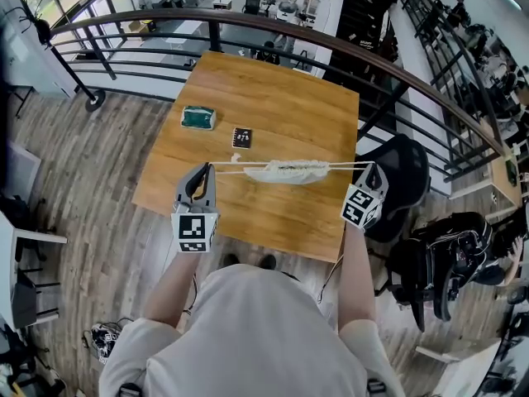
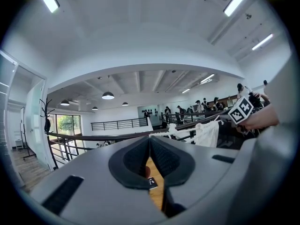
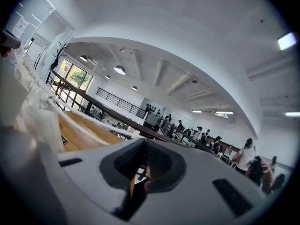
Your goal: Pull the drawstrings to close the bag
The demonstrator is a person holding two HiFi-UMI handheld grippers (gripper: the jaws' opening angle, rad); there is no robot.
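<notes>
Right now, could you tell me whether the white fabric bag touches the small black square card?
Apart. The head view shows a strip of bare wooden table between the white fabric bag and the small black square card.

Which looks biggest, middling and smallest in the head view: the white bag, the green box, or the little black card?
1. white bag, pulled out long, clearly largest
2. green box
3. black card, clearly smallest
</notes>
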